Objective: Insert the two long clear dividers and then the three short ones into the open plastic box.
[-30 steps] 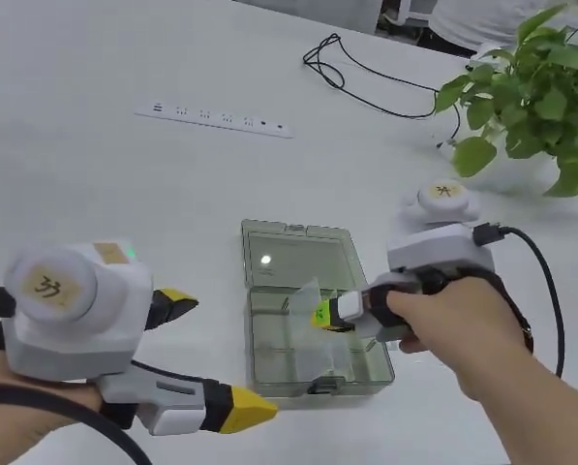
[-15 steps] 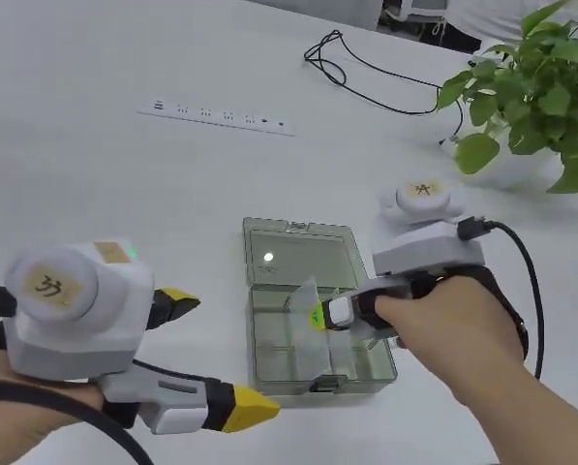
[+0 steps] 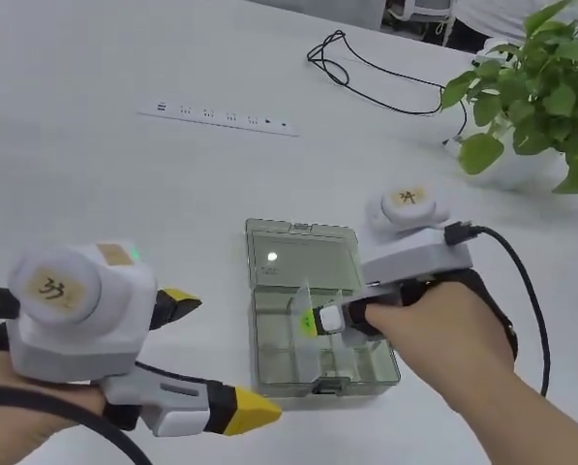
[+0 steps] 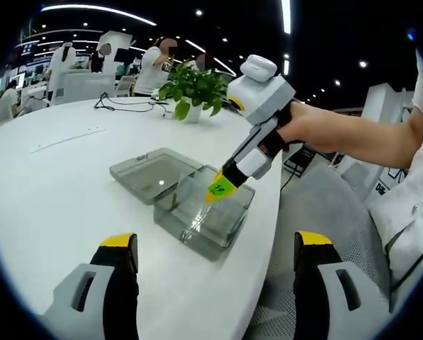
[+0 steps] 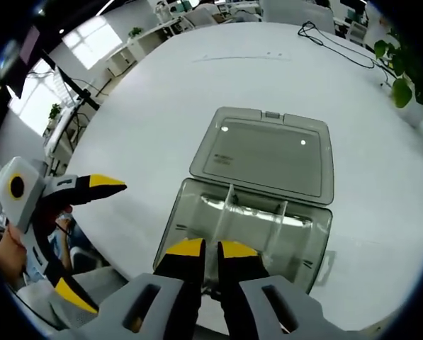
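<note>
Right hand-held gripper (image 3: 312,321): jaws pinched on a thin clear plastic divider (image 3: 301,298), which stands upright over the box base, probably so it can be steered down into its slots.
Box: olive-tinted clear plastic box (image 3: 298,260) near the white table's (image 3: 124,184) near edge, with the lid laid back flat so the base is open from above.
Left hand-held gripper (image 3: 226,356): jaws wide apart and holding nothing, off to the box's left, likely on standby.
Count: two hand-held grippers, one box and one held divider. At least one partition looks seated, but the total is unclear.
</note>
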Demonstrator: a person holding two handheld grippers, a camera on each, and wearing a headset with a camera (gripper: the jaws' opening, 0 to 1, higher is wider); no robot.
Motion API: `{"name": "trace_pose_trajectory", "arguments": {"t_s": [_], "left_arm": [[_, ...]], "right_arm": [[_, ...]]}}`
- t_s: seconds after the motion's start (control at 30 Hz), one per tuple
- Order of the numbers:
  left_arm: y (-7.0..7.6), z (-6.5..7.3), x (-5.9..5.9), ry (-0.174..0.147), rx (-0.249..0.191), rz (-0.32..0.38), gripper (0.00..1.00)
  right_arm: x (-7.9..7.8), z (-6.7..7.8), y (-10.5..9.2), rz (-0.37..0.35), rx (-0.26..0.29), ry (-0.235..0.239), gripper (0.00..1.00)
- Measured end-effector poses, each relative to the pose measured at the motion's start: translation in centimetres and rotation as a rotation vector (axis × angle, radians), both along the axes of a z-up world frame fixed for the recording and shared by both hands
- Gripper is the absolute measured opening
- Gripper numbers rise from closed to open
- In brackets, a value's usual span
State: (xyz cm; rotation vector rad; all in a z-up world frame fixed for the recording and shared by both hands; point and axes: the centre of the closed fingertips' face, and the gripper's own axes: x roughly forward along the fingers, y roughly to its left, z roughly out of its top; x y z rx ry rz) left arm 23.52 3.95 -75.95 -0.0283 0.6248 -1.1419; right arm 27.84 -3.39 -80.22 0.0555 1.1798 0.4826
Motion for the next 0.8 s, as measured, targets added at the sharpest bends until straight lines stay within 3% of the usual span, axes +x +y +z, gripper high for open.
{"name": "trace_pose_trajectory", "arguments": {"t_s": [0.8], "left_arm": [[-0.1,0.0,-0.1,-0.006,0.018,-0.002,0.94]], "right_arm": [[0.0,-1.6,0.3,-0.025,0.118,0.011,0.1]]}}
